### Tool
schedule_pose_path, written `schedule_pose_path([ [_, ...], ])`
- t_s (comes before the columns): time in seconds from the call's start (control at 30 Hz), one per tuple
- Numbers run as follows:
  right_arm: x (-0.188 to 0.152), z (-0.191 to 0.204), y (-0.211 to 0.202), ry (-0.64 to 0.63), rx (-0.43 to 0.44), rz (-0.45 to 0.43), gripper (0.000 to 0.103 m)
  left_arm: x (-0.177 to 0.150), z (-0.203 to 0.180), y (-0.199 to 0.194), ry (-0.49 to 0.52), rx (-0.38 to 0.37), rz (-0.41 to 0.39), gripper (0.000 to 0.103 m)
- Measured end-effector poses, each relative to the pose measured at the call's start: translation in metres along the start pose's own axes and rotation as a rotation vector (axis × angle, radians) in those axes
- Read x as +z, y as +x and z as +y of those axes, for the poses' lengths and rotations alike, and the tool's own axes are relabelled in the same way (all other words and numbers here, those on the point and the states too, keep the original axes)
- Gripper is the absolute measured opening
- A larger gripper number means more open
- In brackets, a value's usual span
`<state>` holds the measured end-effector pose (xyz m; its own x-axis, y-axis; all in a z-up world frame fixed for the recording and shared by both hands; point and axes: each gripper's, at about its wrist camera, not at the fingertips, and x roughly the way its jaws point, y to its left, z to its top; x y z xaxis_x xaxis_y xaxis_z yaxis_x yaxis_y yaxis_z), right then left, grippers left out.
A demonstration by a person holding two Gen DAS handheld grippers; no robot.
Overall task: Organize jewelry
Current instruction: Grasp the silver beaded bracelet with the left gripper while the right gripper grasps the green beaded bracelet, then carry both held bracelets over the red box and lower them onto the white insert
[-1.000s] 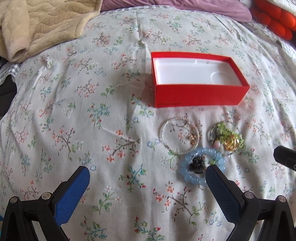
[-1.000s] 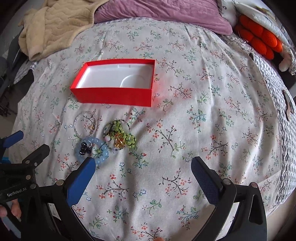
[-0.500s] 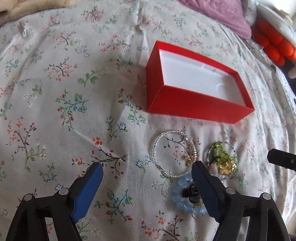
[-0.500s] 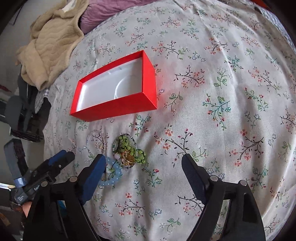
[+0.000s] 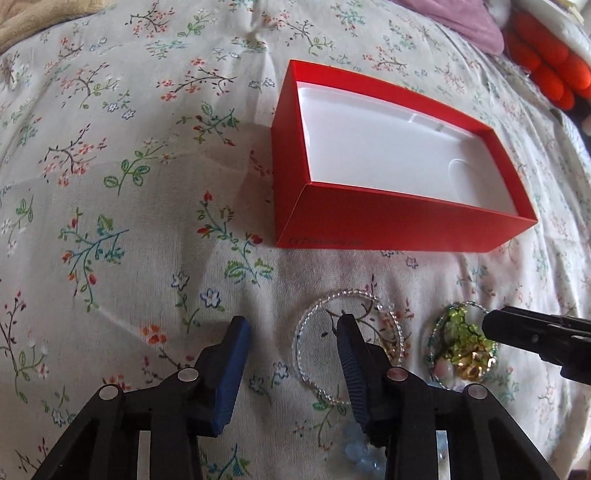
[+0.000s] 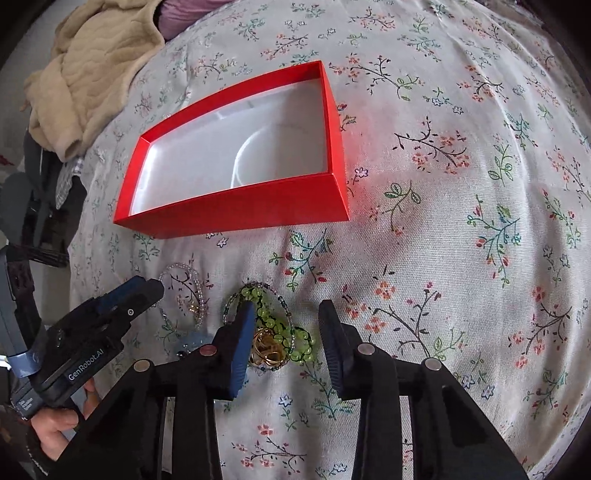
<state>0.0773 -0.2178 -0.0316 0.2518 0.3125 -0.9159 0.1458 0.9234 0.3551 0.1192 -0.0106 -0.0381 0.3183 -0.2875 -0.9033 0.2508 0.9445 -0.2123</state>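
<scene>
An open red box [image 5: 399,221] with a white empty inside lies on the floral bedspread; it also shows in the right wrist view [image 6: 236,210]. Just in front of it lie a clear beaded bracelet [image 5: 314,314], a green bead and gold piece [image 5: 461,343] and a pale blue bead bracelet [image 5: 354,454]. My left gripper [image 5: 291,332] is open, low over the clear bracelet's left side, one finger inside the ring. My right gripper [image 6: 286,314] is open, its jaws either side of the green and gold piece [image 6: 273,332].
A beige quilted blanket [image 6: 88,74] is bunched at the bed's far left. A purple pillow [image 5: 469,18] and orange cushions [image 5: 554,70] lie at the back right. The bed edge drops off at the left in the right wrist view.
Both grippers have moved forward and down onto the jewelry. Both have narrowed their opening. The jewelry and the box have not moved.
</scene>
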Motion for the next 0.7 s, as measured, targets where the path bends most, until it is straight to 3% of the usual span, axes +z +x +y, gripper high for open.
schedule_pose_path([
  [0.27, 0.006, 0.003, 0.009, -0.016, -0.028, 0.002, 0.015, -0.001, -0.018, 0.009, 0.107, 0.113, 0.014, 0.031],
  [0.4, 0.005, 0.008, 0.008, -0.037, -0.021, -0.001, 0.008, -0.005, -0.025, 0.011, 0.154, 0.12, 0.028, 0.003],
  [0.7, -0.004, 0.021, -0.014, -0.092, 0.005, -0.045, 0.003, -0.008, -0.033, -0.007, 0.173, 0.127, -0.003, 0.0],
])
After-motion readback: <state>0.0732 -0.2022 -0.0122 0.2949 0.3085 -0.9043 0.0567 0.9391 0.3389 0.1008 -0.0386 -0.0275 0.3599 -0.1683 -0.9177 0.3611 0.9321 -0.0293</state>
